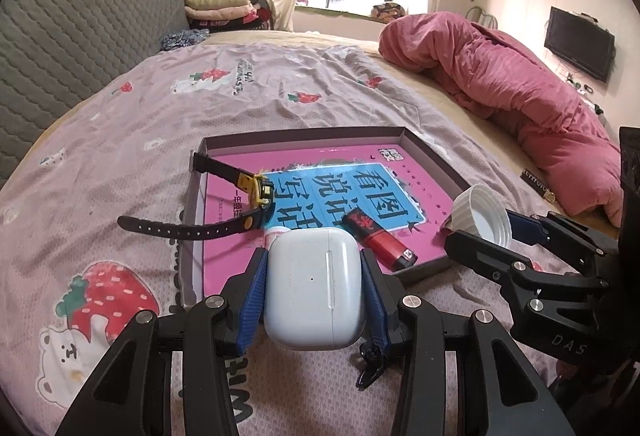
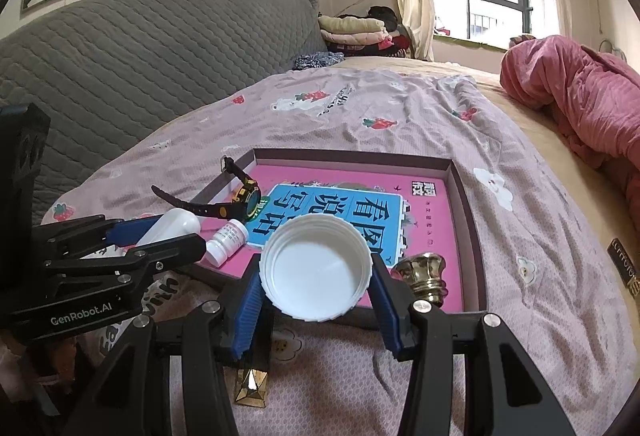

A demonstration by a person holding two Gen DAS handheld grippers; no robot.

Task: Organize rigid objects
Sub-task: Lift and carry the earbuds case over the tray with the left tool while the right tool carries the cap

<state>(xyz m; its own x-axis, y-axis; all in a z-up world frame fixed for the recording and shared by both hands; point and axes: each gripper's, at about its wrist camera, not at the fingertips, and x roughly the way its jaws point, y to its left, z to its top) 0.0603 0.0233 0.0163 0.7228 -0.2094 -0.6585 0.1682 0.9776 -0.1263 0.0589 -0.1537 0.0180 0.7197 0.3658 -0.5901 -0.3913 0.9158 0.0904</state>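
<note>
Left claw [image 1: 314, 288] clamped on earbud case [image 1: 316, 286], held just over near edge of tray [image 1: 304, 136] on bed [image 1: 120, 124]. Right claw [image 2: 316, 276] clamped on white cap [image 2: 316, 268], hollow side toward camera, also at tray's near edge.

Already in tray: book [image 1: 340, 188], lighter [image 1: 380, 238], pill bottle [image 2: 226, 240], gold knob [image 2: 426, 274]. Watch [image 1: 224, 196] draped over left wall, half in, half out.

Best handling, judged from here: carry case forward past wall, lower onto bare pink of book left of lighter, clear of watch strap, then ease pads apart only once resting. Keep cap level, set between bottle and knob. Avoid crossing claws; one placement at a time.
</note>
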